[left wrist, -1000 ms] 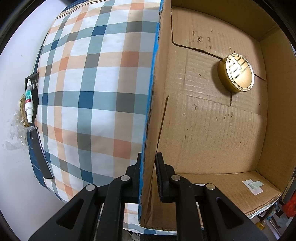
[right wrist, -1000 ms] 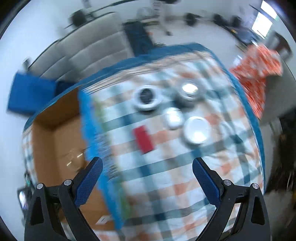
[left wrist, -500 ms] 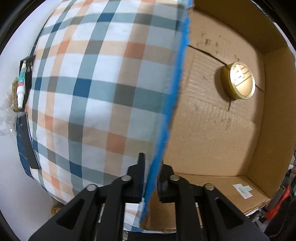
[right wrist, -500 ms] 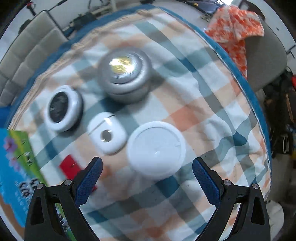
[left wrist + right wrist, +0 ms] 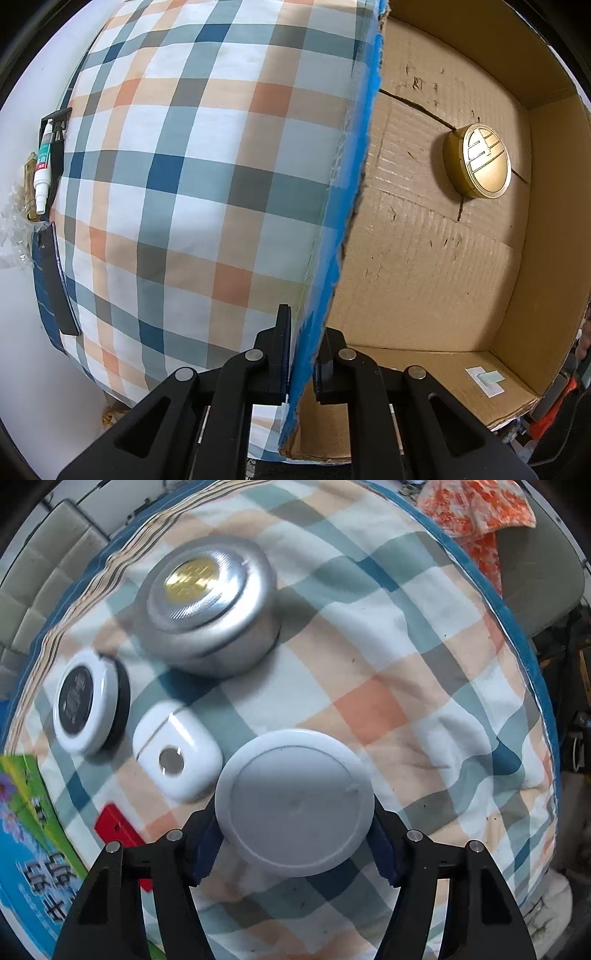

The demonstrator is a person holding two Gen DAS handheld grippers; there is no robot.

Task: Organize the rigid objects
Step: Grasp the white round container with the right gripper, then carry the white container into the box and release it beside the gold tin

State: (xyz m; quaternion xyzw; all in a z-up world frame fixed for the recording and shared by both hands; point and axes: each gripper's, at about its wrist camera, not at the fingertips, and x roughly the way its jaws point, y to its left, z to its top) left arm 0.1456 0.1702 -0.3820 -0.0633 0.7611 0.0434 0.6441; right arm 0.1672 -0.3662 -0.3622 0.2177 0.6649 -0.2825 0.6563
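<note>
1. With our left gripper [image 5: 301, 354] we pinch the near wall of the cardboard box [image 5: 424, 258]: the jaws are clamped on its blue-faced edge, one finger outside, one inside.
2. Inside the box a gold round tin [image 5: 478, 160] lies on the floor of the box, towards the far right corner, well apart from our left jaws.
3. The box stands on the surface under a checked cloth [image 5: 192, 177]; at the cloth's left edge we see a small white bottle [image 5: 41, 173].
4. Our right gripper [image 5: 293, 823] has its jaws spread around a white round lid [image 5: 295, 805]; the lid sits between the two blue pads, which are at or very near its rim. We cannot tell whether they press it.
5. Just beside the lid, up and to the left, lies a white rounded case [image 5: 177, 751]. Further left is a white-rimmed black disc [image 5: 83, 705], and behind them a silver round tin [image 5: 208, 605] with a gold centre.
6. A red flat piece [image 5: 118, 829] lies near our right gripper's left finger, next to the printed outer wall of the box.
</note>
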